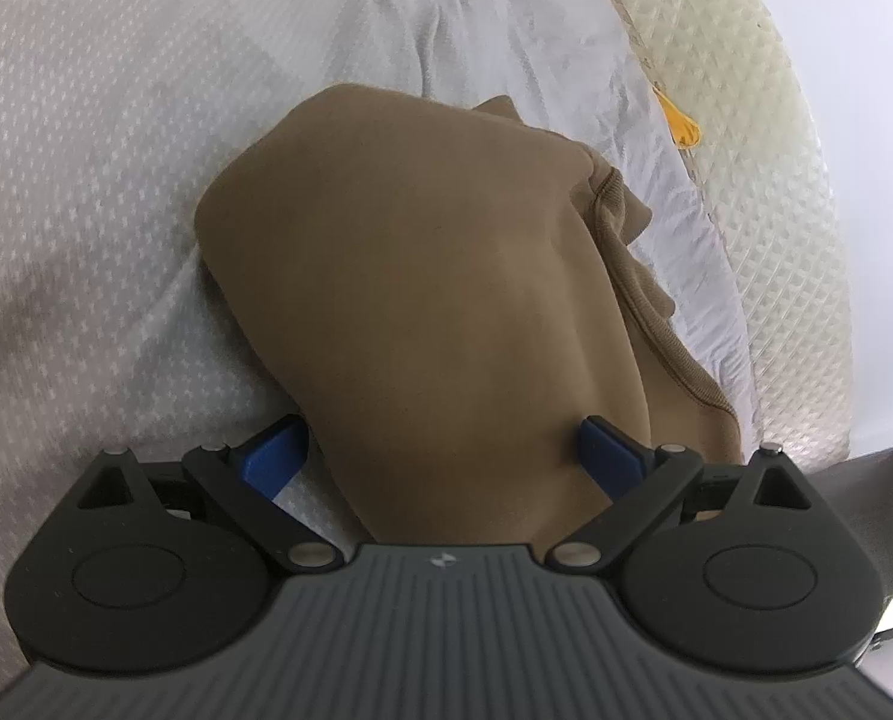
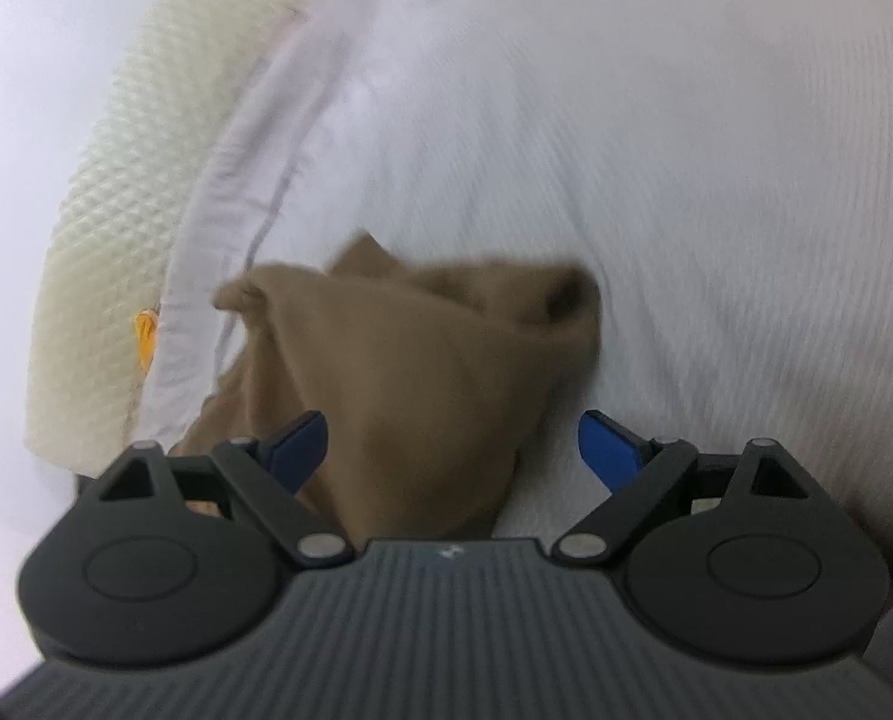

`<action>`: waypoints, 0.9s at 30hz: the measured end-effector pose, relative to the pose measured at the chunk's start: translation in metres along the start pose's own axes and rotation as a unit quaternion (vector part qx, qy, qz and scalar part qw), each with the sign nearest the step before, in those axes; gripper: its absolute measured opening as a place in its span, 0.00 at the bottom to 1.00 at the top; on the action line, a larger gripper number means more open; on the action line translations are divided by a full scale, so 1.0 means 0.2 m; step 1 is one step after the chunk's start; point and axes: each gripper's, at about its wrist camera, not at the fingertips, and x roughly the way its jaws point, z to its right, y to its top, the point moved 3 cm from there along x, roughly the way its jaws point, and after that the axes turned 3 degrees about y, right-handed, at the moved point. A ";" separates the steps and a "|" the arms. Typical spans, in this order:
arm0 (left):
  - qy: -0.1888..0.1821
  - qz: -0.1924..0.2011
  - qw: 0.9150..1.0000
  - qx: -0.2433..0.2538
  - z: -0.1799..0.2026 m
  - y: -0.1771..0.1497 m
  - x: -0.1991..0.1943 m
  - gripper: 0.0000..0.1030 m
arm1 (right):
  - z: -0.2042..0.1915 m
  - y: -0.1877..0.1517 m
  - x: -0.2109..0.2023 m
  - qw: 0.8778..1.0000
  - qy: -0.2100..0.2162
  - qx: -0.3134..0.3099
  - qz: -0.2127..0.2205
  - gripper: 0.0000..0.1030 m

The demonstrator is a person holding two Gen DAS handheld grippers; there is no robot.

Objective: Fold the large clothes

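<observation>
A tan, folded garment lies bunched on the white sheet, with a ribbed cuff or hem showing on its right side. My left gripper stands open, its blue fingers wide apart at the garment's near end, and the cloth runs between them. The right wrist view is blurred. It shows the same tan garment as a rumpled peak. My right gripper is open around the near part. The cloth touches its left finger and stands clear of the other.
White patterned bed sheet covers most of both views, with creases at the top. A cream quilted mattress edge curves along the right, bearing a small orange tag. The right wrist view has the mattress edge and the tag on the left.
</observation>
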 end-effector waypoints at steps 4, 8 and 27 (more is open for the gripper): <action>-0.015 -0.004 1.000 -0.022 -0.02 0.00 0.00 0.95 | 0.13 -0.01 0.13 0.991 0.040 0.113 -0.057 0.90; -0.028 -0.007 0.999 -0.041 -0.04 0.01 0.01 0.95 | 0.16 -0.03 0.27 0.982 0.058 0.160 -0.079 0.92; -0.073 -0.020 0.990 -0.118 -0.13 0.04 0.07 0.95 | -0.06 0.06 0.35 0.984 0.163 0.049 -0.044 1.00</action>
